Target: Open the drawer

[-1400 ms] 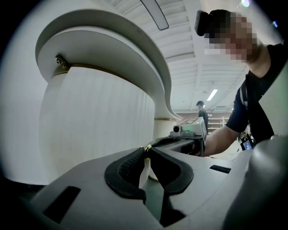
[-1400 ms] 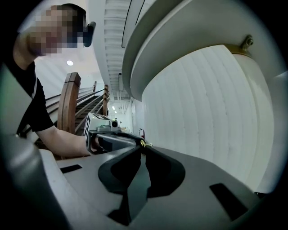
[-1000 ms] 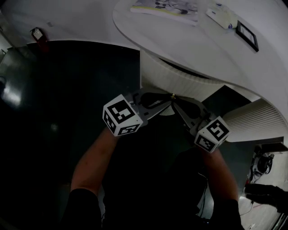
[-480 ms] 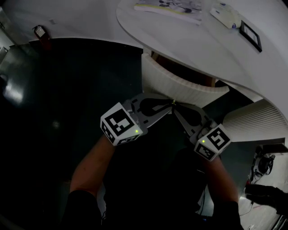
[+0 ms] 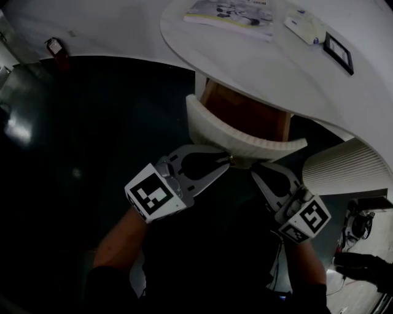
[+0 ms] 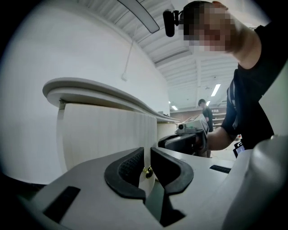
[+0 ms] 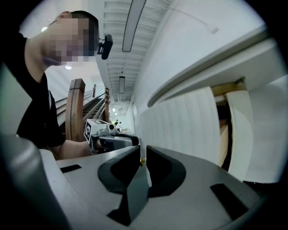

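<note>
Two grippers, one drawer and one knob are in play, under a tabletop that carries three things. On the left, a bare forearm (image 5: 120, 236) reaches forward and up from a dark sleeve. It carries the left gripper (image 5: 226, 162) with its marker cube (image 5: 155, 197) nearest the person and its jaws slanting up and to the right. In the left gripper view those jaws are drawn narrow and pinch the single small brass knob (image 5: 231, 158). The knob sits at the lower edge of the drawer's curved, ribbed white front (image 5: 212, 130). The drawer (image 5: 245, 113) stands partly out from beneath the white tabletop (image 5: 258, 58), with its brown wooden inside showing from above. To the right of the knob, the right gripper (image 5: 253, 172) points up and to the left, so the two grippers converge in a V. Its forearm (image 5: 305, 254) rises from below. Its jaws are closed to a thin slit, and the knob shows in line with that slit at the tips. I cannot tell whether they touch it. On the tabletop lie one booklet (image 5: 230, 12), one small white box (image 5: 305, 27) and one black-framed card (image 5: 338, 52), well apart from the drawer. At the far right, a second ribbed white panel (image 5: 344, 167) stands beside the drawer.
</note>
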`<act>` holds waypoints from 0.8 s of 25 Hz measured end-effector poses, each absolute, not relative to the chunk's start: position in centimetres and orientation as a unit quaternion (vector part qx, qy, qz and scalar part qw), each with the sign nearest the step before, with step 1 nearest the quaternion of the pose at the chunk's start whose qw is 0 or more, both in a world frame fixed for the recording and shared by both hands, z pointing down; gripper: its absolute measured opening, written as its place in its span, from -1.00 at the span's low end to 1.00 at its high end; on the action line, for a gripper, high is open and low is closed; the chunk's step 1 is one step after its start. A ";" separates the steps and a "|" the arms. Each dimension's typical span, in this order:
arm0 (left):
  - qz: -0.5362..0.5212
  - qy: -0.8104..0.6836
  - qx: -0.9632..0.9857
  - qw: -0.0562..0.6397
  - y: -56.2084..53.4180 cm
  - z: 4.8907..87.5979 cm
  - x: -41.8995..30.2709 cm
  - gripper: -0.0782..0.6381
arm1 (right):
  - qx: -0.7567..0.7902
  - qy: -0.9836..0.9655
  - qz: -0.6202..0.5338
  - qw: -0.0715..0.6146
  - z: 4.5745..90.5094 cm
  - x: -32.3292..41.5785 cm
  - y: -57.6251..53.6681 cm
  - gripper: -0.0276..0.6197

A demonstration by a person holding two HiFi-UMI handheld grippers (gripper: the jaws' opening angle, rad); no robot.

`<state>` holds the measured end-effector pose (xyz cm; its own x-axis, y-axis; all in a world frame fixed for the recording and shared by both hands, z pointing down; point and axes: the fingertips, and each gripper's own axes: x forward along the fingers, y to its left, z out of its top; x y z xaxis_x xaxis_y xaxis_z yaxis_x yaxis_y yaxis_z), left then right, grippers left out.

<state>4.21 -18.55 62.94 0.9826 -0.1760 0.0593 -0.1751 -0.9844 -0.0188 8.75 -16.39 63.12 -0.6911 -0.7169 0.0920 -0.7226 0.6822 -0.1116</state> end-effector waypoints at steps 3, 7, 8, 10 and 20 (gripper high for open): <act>-0.025 0.098 -0.995 -0.003 -19.0 60.6 3.7 -0.64 | 0.401 -0.914 0.066 -0.007 59.0 10.7 -16.2 -0.79; -0.027 0.099 -0.995 -0.016 -19.4 56.9 3.6 -0.64 | 0.408 -0.909 0.083 -0.008 54.3 12.1 -16.3 -0.79; -0.031 0.094 -0.995 -0.024 -19.2 55.9 3.7 -0.64 | 0.411 -0.908 0.086 0.008 53.5 12.2 -16.5 -0.79; -0.041 0.089 -0.994 -0.049 -18.9 54.1 3.7 -0.64 | 0.408 -0.907 0.085 0.049 52.7 11.8 -17.2 -0.73; -0.051 0.143 -0.981 -0.119 -19.9 48.2 3.2 -0.64 | 0.371 -0.895 0.130 0.213 55.2 9.3 -19.5 -0.52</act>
